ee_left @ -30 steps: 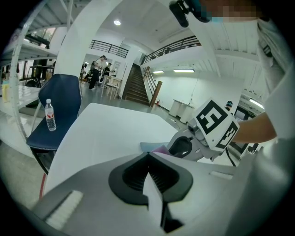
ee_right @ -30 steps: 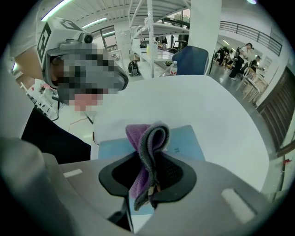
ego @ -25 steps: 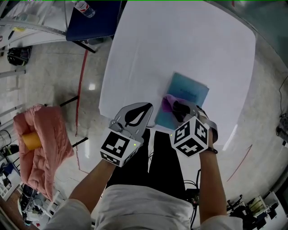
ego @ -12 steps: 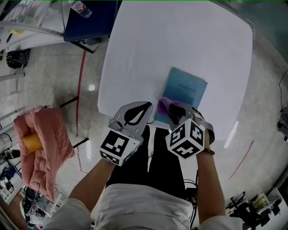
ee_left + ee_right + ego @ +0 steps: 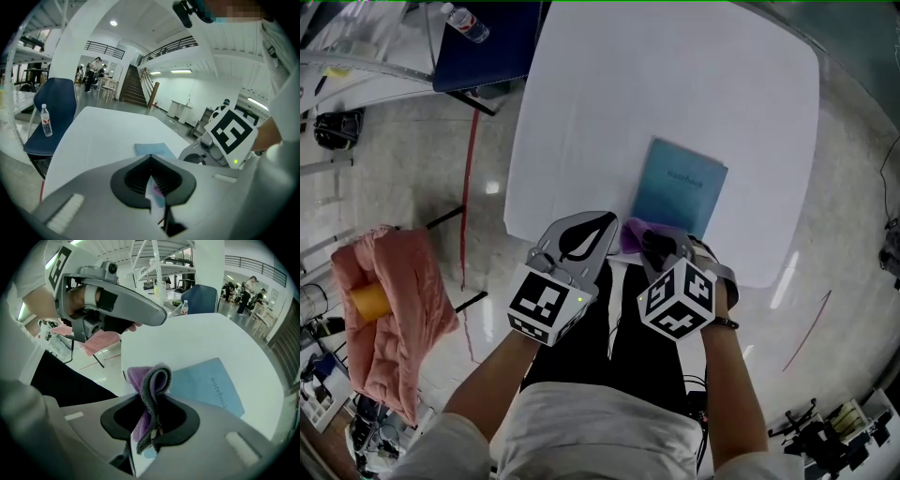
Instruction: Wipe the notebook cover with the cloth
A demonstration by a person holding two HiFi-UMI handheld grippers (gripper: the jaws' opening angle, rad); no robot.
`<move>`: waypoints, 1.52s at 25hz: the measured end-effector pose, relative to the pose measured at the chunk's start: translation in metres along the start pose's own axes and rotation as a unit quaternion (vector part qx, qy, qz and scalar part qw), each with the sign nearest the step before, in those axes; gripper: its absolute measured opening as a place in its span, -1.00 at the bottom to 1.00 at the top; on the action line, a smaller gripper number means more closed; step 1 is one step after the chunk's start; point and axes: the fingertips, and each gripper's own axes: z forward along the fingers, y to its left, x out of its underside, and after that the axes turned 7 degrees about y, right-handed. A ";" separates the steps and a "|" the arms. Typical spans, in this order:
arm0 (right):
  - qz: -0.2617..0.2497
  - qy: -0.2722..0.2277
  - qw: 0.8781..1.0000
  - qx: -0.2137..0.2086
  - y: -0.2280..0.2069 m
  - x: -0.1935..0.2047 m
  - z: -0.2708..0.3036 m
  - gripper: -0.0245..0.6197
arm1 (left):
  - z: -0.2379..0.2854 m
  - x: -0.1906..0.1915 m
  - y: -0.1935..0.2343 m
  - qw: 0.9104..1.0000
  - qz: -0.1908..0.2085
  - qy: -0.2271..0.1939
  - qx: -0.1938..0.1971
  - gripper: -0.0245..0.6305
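Note:
A light blue notebook [image 5: 680, 187] lies flat on the white table [image 5: 675, 84], near its front edge. My right gripper [image 5: 652, 242] is shut on a folded purple and grey cloth [image 5: 634, 234], which hangs at the notebook's near left corner by the table edge. In the right gripper view the cloth [image 5: 151, 390] sticks up between the jaws, with the notebook [image 5: 208, 387] just beyond. My left gripper [image 5: 581, 236] hovers shut and empty at the table's front edge, left of the cloth. From the left gripper view the notebook [image 5: 152, 149] shows beyond the shut tips.
A dark blue chair [image 5: 487, 47] with a water bottle [image 5: 467, 21] stands past the table's far left corner. On the floor at the left lies a pink bundle [image 5: 389, 300]. A red line [image 5: 467, 187] runs along the floor beside the table.
My right gripper has drawn the cloth back toward me, from the notebook's near left part to its near corner at the table edge. The left gripper has stayed put.

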 end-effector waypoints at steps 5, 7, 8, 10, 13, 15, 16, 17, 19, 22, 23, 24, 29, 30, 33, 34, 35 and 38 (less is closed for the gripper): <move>-0.001 0.000 1.000 -0.014 0.007 0.000 0.002 -0.57 | -0.002 0.001 0.003 1.000 -0.003 0.002 -0.004 -0.92; 0.000 0.002 1.000 -0.015 0.008 0.001 0.003 -0.57 | -0.003 -0.002 0.003 1.000 0.000 -0.001 -0.003 -0.93; 0.001 0.003 1.000 -0.016 0.009 0.000 0.003 -0.57 | -0.004 -0.004 0.003 1.000 0.003 -0.003 -0.002 -0.92; 0.003 0.003 1.000 -0.018 0.009 0.000 0.002 -0.57 | -0.005 -0.007 0.003 1.000 0.005 -0.004 -0.003 -0.93; 0.004 0.000 1.000 -0.018 0.008 0.000 0.002 -0.57 | -0.005 -0.011 0.003 1.000 0.006 -0.007 -0.004 -0.93; 0.005 -0.002 1.000 -0.017 0.008 0.001 0.002 -0.57 | -0.006 -0.012 0.003 1.000 0.005 -0.010 -0.005 -0.93; 0.006 -0.004 1.000 -0.016 0.008 0.002 0.001 -0.57 | -0.008 -0.011 0.002 1.000 0.005 -0.010 -0.005 -0.92; 0.007 -0.007 1.000 -0.016 0.009 0.002 0.001 -0.57 | -0.010 -0.010 0.003 1.000 0.004 -0.010 -0.006 -0.93; 0.011 -0.015 1.000 -0.017 0.009 0.001 0.000 -0.57 | -0.013 -0.008 0.004 1.000 0.004 -0.007 -0.006 -0.93; 0.013 -0.021 1.000 -0.018 0.007 0.002 0.000 -0.57 | -0.012 -0.005 0.005 1.000 0.009 0.001 -0.006 -0.93; 0.012 -0.021 1.000 -0.016 0.007 0.002 0.000 -0.57 | -0.013 -0.005 0.005 1.000 0.008 0.002 -0.007 -0.92; 0.012 -0.021 1.000 -0.015 0.007 0.003 -0.001 -0.57 | -0.014 -0.006 0.006 1.000 0.006 0.001 -0.010 -0.93; 0.033 -0.043 0.998 -0.024 0.002 0.001 -0.005 -0.57 | -0.020 -0.006 0.010 1.000 0.000 0.004 -0.019 -0.93; 0.040 -0.047 0.998 -0.025 0.000 0.001 -0.006 -0.57 | -0.021 -0.006 0.010 1.000 0.001 0.006 -0.019 -0.92; 0.046 -0.051 0.997 -0.026 0.001 0.002 -0.011 -0.57 | -0.023 -0.007 0.007 1.000 0.002 0.008 -0.019 -0.93; 0.045 -0.051 0.997 -0.026 0.002 0.002 -0.012 -0.57 | -0.023 -0.008 0.005 1.000 0.002 0.008 -0.018 -0.93; 0.044 -0.051 0.997 -0.025 0.003 0.003 -0.014 -0.57 | -0.023 -0.010 0.003 1.000 0.002 0.009 -0.017 -0.93; 0.049 -0.057 0.997 -0.021 0.004 0.007 -0.022 -0.57 | -0.021 -0.015 -0.005 1.000 0.005 0.009 -0.013 -0.93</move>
